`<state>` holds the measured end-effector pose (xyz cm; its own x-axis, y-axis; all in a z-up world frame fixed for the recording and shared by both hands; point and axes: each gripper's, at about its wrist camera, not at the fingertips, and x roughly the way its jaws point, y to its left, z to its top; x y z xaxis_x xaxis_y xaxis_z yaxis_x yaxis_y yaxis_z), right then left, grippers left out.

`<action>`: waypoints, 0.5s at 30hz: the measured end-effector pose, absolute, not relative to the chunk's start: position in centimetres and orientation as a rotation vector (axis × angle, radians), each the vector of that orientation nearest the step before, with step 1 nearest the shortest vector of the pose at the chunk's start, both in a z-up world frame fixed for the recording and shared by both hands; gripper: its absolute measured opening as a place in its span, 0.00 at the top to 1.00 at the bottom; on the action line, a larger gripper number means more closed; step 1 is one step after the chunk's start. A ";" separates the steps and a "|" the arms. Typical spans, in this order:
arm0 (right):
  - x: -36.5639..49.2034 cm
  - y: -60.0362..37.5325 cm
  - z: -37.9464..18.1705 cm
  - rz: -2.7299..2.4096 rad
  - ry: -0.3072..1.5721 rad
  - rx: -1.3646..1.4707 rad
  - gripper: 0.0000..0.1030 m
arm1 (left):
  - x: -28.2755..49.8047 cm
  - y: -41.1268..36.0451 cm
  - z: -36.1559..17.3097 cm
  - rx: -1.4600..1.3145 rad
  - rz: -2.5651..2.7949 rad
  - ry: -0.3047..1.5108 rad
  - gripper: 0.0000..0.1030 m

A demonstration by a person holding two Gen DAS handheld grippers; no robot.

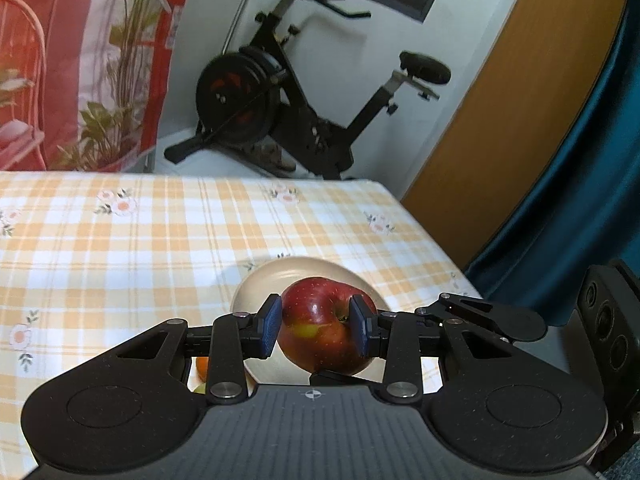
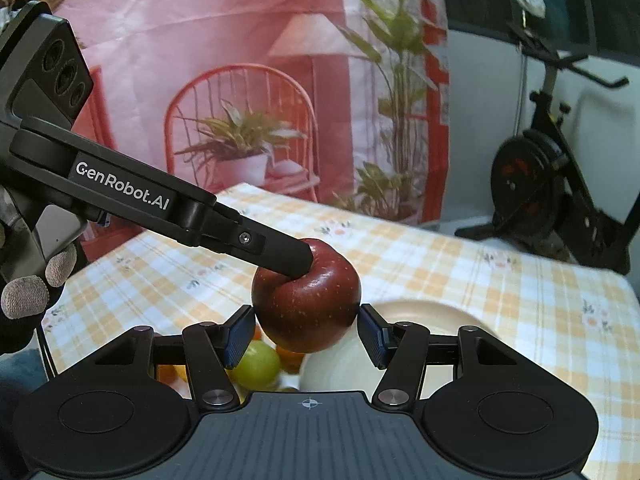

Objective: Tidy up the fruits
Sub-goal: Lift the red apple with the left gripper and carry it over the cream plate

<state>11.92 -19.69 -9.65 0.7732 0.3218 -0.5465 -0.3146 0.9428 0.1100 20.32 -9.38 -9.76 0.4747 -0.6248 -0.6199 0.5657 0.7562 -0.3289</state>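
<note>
The left tongs (image 1: 318, 328) are narrowly parted and clamp a red apple (image 1: 320, 344), one blue pad (image 1: 270, 328) pressed on each flank and the stem dimple turned towards the right-hand pad. The apple hangs clear of the table. From the right wrist view, the left tongs reach in from the upper left, one black finger lying on the apple's top, with a gloved left hand (image 2: 32, 292) on the handle at the frame edge. The right tongs (image 2: 306, 332) stand somewhat wider, their pads either side of the same apple. They look close to its skin, but I cannot tell whether they press on it or sit just short of it.

Below and just ahead of both pairs of tongs lies a cream plate (image 1: 280, 276), bare where it shows. Under the right tongs' left finger sits a round green fruit (image 2: 258, 364), and beside it, beneath the apple, an orange fruit (image 2: 290, 354). They are partly hidden, so their kind is unsure.

Everything rests on a table spread with an orange-checked, flowered tablecloth (image 1: 120, 240). Beyond its far edge, straight ahead of the left tongs, stands a black exercise bike (image 1: 280, 100) against a white wall. To its left hangs a pink printed backdrop (image 2: 240, 80) picturing a chair and potted plants. To its right are a wooden door (image 1: 520, 100) and a teal curtain (image 1: 600, 200).
</note>
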 end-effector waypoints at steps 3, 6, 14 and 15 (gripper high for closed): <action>12.9 -20.6 -10.8 0.342 0.620 0.030 0.49 | 21.6 -10.1 -10.5 -0.073 -0.730 0.818 0.62; 14.1 -21.6 -11.6 0.340 0.637 0.052 0.49 | 23.1 -10.9 -11.1 -0.069 -0.726 0.840 0.62; 18.2 -23.7 -14.1 0.335 0.704 0.072 0.49 | 27.2 -13.1 -13.0 -0.037 -0.714 0.915 0.62; 18.6 -23.8 -14.5 0.334 0.713 0.073 0.49 | 27.6 -13.3 -13.3 -0.036 -0.712 0.925 0.63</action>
